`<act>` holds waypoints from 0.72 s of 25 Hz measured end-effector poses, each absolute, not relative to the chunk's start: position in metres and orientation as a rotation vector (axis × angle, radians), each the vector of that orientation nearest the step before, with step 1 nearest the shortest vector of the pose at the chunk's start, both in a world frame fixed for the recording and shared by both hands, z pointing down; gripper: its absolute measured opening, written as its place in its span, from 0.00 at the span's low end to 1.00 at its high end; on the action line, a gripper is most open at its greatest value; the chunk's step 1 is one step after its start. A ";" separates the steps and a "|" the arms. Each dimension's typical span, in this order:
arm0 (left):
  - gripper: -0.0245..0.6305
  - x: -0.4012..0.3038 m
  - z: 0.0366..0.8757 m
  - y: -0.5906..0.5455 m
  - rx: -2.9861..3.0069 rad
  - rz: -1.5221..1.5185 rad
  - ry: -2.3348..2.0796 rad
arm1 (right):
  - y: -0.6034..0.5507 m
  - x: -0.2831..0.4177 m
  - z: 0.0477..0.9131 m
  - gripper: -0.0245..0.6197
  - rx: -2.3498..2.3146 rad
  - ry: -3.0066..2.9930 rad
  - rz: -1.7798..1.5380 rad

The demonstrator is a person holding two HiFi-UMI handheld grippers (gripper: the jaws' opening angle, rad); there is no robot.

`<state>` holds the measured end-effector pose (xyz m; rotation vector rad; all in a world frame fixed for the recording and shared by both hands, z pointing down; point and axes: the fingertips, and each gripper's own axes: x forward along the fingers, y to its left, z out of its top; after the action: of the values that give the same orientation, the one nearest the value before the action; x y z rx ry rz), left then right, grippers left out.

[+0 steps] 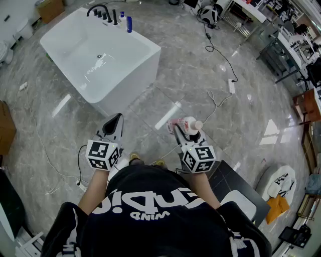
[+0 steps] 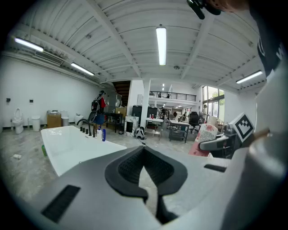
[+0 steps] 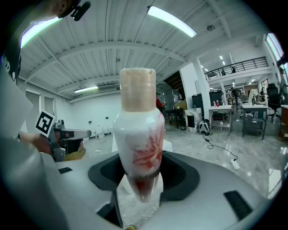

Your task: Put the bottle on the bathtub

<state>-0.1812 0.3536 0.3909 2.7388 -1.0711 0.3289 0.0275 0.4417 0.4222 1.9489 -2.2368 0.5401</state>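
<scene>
A white bottle with red flower print and a beige cap lies nearly level in my right gripper, which is shut on its lower body. In the right gripper view the bottle stands between the jaws of that gripper. My left gripper is held beside it, shut with nothing in it; its dark pads meet. The white bathtub stands ahead to the left, some way from both grippers. The left gripper view also shows the bathtub and the held bottle.
A black faucet and a blue bottle stand on the tub's far rim. Cables and a power strip lie on the marble floor to the right. A cardboard box is at the left, and a dark mat is at the lower right.
</scene>
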 end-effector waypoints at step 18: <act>0.05 -0.205 0.404 0.322 2.773 0.336 -0.978 | 0.420 0.008 0.424 0.41 2.011 -2.220 0.507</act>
<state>-0.2055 0.3224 0.4042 2.7727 -0.9775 0.3355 0.0077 0.4199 0.4236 2.0110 -2.2198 0.5073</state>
